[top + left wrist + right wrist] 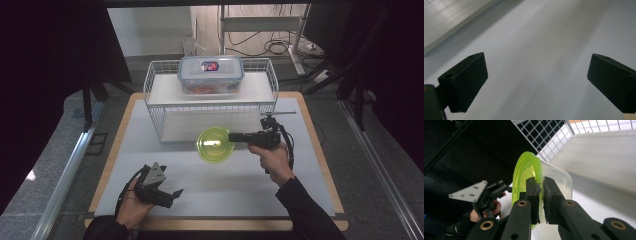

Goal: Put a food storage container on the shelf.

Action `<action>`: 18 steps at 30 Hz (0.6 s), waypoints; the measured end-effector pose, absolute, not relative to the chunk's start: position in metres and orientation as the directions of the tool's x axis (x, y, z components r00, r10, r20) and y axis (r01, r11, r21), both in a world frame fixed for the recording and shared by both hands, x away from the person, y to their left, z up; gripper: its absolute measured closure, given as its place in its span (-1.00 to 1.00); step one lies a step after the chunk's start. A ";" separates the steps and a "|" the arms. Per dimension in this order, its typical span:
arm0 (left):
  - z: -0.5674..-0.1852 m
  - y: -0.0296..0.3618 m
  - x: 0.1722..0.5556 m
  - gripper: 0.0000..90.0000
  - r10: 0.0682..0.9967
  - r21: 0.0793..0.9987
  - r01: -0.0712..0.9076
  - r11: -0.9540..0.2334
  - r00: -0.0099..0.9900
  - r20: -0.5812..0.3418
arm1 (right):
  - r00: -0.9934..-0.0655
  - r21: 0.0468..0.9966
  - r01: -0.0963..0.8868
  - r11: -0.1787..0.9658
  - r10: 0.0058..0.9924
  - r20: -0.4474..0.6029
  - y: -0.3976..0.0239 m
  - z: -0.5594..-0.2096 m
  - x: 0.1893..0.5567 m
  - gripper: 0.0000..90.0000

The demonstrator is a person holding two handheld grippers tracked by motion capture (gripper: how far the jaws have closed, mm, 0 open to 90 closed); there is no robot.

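Right tool (233, 136) gripping rim of green bowl (215, 144), jaws nearly closed on bowl wall, one pad inside, one outside. Bowl sitting at frame centre in high view, tilted on edge, just in front of white wire rack (165, 107). Lidded plastic container (210, 74) resting on rack top shelf. Left tool (175, 193) lying lower left over table (225, 185), jaws wide apart, holding nothing.

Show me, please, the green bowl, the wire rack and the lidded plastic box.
green bowl (214, 146): high view, inside of the bowl.
wire rack (150, 83): high view, left rim.
lidded plastic box (192, 69): high view, lid.
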State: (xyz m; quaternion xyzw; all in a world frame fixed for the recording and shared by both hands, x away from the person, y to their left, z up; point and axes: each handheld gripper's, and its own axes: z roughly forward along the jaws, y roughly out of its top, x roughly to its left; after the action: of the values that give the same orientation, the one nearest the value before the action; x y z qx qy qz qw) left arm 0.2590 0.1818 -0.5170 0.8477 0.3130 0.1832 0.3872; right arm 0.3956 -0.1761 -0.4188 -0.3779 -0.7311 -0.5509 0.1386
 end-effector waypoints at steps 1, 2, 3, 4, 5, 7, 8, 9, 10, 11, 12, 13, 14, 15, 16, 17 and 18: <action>-0.517 0.182 0.259 -0.94 0.673 0.771 0.389 -0.504 0.737 0.068 | -0.676 0.701 0.705 0.107 0.400 0.619 -0.176 -0.419 0.396 0.88; -0.517 0.182 0.259 -0.94 0.672 0.771 0.388 -0.504 0.737 0.068 | -0.679 0.705 0.701 0.109 0.406 0.612 -0.176 -0.417 0.396 0.88; -0.517 0.182 0.259 -0.94 0.672 0.772 0.388 -0.504 0.737 0.068 | -0.682 0.708 0.697 0.116 0.413 0.604 -0.175 -0.416 0.396 0.88; -0.517 0.182 0.259 -0.94 0.673 0.772 0.388 -0.503 0.737 0.068 | -0.681 0.708 0.697 0.114 0.412 0.605 -0.174 -0.416 0.397 0.88; -0.517 0.182 0.259 -0.94 0.673 0.772 0.389 -0.503 0.737 0.067 | -0.682 0.708 0.697 0.115 0.412 0.605 -0.174 -0.415 0.397 0.88; -0.517 0.182 0.259 -0.94 0.673 0.772 0.389 -0.503 0.736 0.067 | -0.680 0.708 0.697 0.110 0.413 0.605 -0.173 -0.416 0.398 0.88; -0.517 0.182 0.259 -0.94 0.672 0.772 0.389 -0.504 0.737 0.067 | -0.678 0.707 0.699 0.104 0.410 0.610 -0.173 -0.416 0.398 0.88; -0.517 0.182 0.259 -0.94 0.672 0.772 0.389 -0.504 0.738 0.067 | -0.678 0.706 0.700 0.104 0.408 0.612 -0.174 -0.416 0.398 0.88; -0.517 0.182 0.259 -0.94 0.672 0.772 0.389 -0.504 0.738 0.067 | -0.678 0.706 0.700 0.104 0.408 0.612 -0.174 -0.416 0.398 0.88; -0.517 0.182 0.259 -0.94 0.671 0.771 0.389 -0.504 0.738 0.067 | -0.679 0.708 0.699 0.101 0.407 0.611 -0.174 -0.415 0.399 0.88; -0.517 0.182 0.259 -0.94 0.671 0.771 0.388 -0.505 0.738 0.068 | -0.678 0.708 0.699 0.097 0.405 0.614 -0.175 -0.414 0.399 0.88; -0.517 0.182 0.259 -0.94 0.671 0.771 0.388 -0.505 0.738 0.068 | -0.678 0.708 0.699 0.097 0.405 0.614 -0.175 -0.414 0.399 0.88; -0.517 0.182 0.259 -0.94 0.671 0.771 0.388 -0.504 0.738 0.067 | -0.679 0.710 0.698 0.096 0.405 0.613 -0.175 -0.413 0.399 0.88; -0.517 0.182 0.259 -0.94 0.671 0.771 0.388 -0.505 0.738 0.068 | -0.679 0.711 0.697 0.091 0.405 0.613 -0.176 -0.412 0.399 0.88; -0.517 0.182 0.259 -0.94 0.671 0.771 0.388 -0.505 0.739 0.068 | -0.678 0.712 0.697 0.089 0.403 0.614 -0.176 -0.411 0.399 0.88; -0.517 0.182 0.259 -0.94 0.670 0.771 0.388 -0.506 0.739 0.068 | -0.679 0.713 0.696 0.084 0.401 0.615 -0.177 -0.409 0.399 0.88; -0.517 0.182 0.259 -0.94 0.671 0.770 0.389 -0.505 0.739 0.067 | -0.678 0.714 0.696 0.079 0.400 0.617 -0.178 -0.407 0.399 0.88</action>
State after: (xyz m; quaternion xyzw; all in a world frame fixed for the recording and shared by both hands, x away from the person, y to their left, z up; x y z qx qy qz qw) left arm 0.2592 0.1817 -0.5172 0.8482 0.3122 0.1820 0.3872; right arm 0.3987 -0.1782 -0.4068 -0.3790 -0.7226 -0.5630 0.1315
